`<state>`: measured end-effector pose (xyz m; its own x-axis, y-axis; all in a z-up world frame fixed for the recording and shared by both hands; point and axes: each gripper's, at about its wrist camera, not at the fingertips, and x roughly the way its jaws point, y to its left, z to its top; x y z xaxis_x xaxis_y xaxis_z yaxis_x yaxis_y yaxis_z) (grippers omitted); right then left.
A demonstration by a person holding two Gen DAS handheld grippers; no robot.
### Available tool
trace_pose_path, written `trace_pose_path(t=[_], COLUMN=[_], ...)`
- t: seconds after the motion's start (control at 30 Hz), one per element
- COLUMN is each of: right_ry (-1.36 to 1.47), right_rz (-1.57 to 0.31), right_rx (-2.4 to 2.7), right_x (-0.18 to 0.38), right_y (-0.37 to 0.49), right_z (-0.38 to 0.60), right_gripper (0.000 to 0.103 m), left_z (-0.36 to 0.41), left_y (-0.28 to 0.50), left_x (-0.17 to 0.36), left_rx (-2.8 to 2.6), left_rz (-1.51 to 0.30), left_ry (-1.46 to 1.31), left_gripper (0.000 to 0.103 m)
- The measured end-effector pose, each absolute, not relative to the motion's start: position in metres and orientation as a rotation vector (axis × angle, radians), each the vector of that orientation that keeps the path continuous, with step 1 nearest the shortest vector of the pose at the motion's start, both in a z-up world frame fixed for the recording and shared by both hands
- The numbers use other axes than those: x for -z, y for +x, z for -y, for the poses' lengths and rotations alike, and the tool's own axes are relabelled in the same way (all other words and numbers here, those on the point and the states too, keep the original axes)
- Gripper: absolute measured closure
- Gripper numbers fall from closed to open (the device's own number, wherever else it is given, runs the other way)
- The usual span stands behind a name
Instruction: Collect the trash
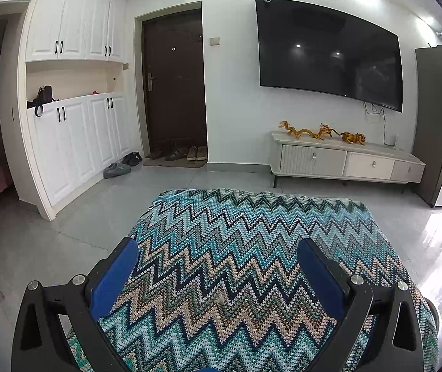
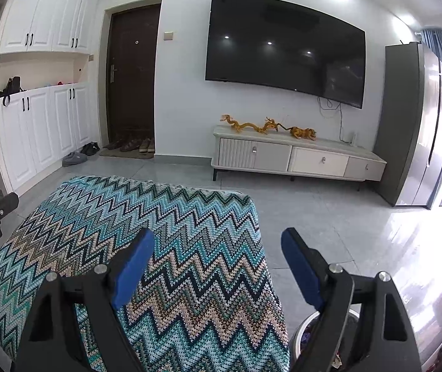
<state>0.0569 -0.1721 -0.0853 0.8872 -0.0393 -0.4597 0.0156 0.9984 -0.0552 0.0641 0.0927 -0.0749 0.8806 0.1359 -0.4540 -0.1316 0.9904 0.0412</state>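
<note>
A low counter draped in a teal, beige and black zigzag knitted cloth (image 1: 236,263) fills the foreground. Both blue-padded tools, left tool (image 1: 217,276) and right tool (image 2: 217,266), hover over it spread wide, pinching nothing. A round white-rimmed trash bin (image 2: 306,325) stands beside the counter's right edge.

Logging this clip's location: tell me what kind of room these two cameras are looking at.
Most likely a home living room opening onto the entryway. A large wall-mounted TV hangs above a low media cabinet, and shoes sit on a mat by a dark front door.
</note>
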Motion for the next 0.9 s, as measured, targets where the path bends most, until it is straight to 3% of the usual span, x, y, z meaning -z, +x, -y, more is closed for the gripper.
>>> trace_pose_path(t=[0.9], right_ry=[0.012], right_rz=[-0.492], right_rx=[0.061], right_x=[0.088], right_y=[0.038], right_z=[0.185], right_gripper=[0.020], left_z=[-0.110], left_y=[0.059], left_x=[0.083], left_rx=[-0.172], left_rz=[-0.497], left_ry=[-0.017], left_gripper=[0.000])
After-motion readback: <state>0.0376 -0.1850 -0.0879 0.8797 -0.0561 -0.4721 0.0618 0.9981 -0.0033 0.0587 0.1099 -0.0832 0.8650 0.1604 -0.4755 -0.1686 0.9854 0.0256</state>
